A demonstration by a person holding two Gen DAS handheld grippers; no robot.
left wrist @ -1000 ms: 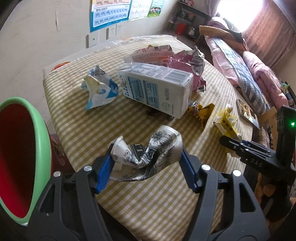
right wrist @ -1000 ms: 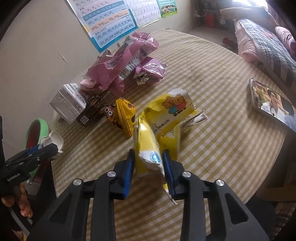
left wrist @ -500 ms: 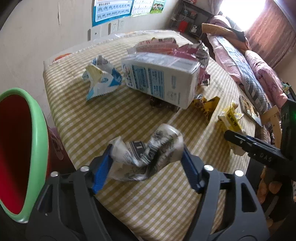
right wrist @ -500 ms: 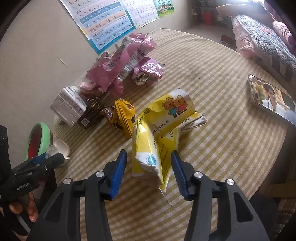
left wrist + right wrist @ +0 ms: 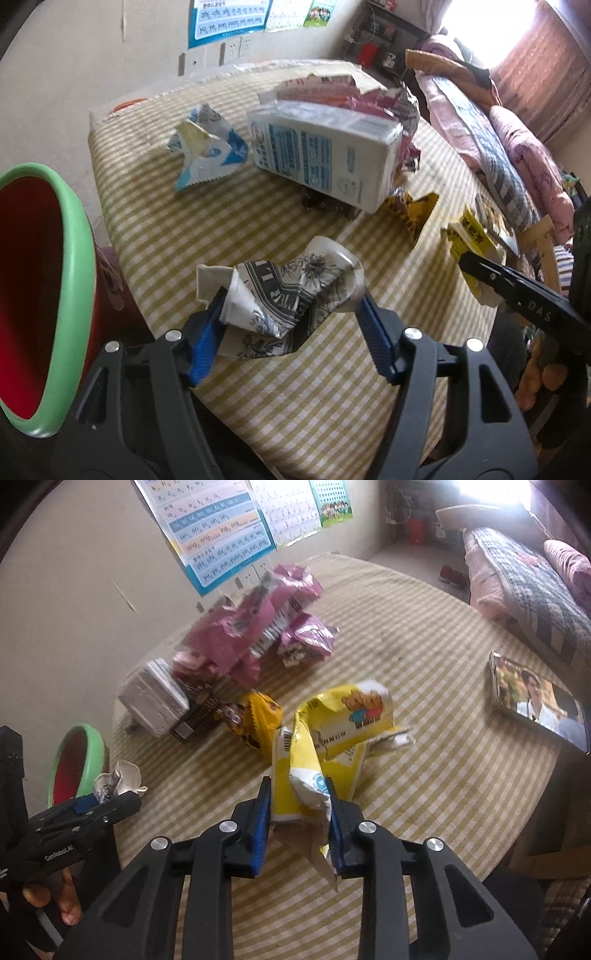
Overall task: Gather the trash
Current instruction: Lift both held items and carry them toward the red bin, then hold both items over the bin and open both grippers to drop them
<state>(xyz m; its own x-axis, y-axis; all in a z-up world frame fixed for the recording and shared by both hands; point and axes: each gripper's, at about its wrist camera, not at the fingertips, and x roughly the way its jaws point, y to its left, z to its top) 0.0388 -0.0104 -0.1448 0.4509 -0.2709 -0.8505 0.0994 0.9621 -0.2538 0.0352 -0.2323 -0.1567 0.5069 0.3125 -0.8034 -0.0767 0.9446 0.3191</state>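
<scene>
My left gripper (image 5: 291,297) has a crumpled black-and-white paper cup (image 5: 295,277) between its blue pads, which press on it; its jaws are closing a little. It hangs over the near edge of the checked table (image 5: 303,406), beside a red bin with a green rim (image 5: 79,266) on the left. My right gripper (image 5: 297,786) is closing on the near end of a yellow snack wrapper (image 5: 306,753), and both pads touch it. The wrapper's far part, with cartoon bears (image 5: 362,709), lies on the cloth.
On the table lie a white-and-blue milk carton (image 5: 325,158), a blue-white wrapper (image 5: 207,151), pink wrappers (image 5: 251,638), a yellow-black wrapper (image 5: 258,716) and a lit phone (image 5: 535,701) at the right edge. A bed (image 5: 498,147) stands beyond.
The right jaws gripped the yellow wrapper, opened around it, and have closed on it again. The left gripper keeps the crumpled cup and has barely moved.
</scene>
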